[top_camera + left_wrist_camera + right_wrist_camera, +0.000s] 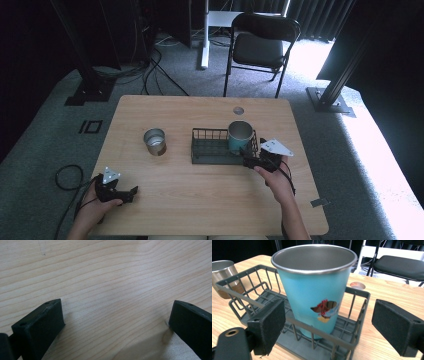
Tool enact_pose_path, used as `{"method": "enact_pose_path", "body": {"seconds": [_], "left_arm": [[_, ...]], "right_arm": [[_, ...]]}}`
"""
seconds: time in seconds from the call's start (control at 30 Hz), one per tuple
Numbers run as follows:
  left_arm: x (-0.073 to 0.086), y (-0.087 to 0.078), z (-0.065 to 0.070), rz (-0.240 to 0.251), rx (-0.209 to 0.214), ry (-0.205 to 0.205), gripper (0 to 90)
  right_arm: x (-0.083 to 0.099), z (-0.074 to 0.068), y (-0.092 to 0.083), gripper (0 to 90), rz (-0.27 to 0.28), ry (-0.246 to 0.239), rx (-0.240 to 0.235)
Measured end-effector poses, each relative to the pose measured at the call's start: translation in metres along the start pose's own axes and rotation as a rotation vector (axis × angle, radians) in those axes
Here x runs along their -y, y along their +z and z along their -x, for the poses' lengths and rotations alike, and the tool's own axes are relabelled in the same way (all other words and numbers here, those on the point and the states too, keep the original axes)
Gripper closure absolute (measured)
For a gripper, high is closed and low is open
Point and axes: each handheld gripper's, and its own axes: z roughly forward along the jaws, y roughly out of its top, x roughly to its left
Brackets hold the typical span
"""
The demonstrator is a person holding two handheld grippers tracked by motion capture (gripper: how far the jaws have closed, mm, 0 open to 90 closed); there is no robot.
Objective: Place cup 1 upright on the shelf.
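Curtained recording lab: black drapes (pixel 30 40), rig stands (pixel 332 95), floor cables (pixel 150 70).

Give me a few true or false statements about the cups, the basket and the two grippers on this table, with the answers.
1. The teal cup stands upright inside the wire basket. True.
2. The steel cup is in the basket too. False: it stands on the table, left of the basket.
3. The right gripper is shut on the teal cup. False: its fingers are apart, short of the cup.
4. The left gripper is open over bare wood. True.
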Motion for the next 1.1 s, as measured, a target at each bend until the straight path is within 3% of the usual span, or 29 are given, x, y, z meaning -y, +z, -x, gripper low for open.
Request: {"method": "enact_pose_path", "body": {"seconds": [0.5,0.67,1.1], "left_arm": [[0.0,0.0,0.0,-0.001,0.0,0.0,0.3],[0.0,0.0,0.0,-0.001,-0.001,0.001,0.3],[0.0,0.0,0.0,0.0,-0.001,0.001,0.3]], "right_arm": [[0.024,0.01,-0.015,11.6,-0.036,-0.016,-0.018],[0.036,0.015,-0.019,11.6,-0.064,0.012,-0.009],[0.06,0.025,-0.033,11.6,-0.113,0.02,0.003]]}}
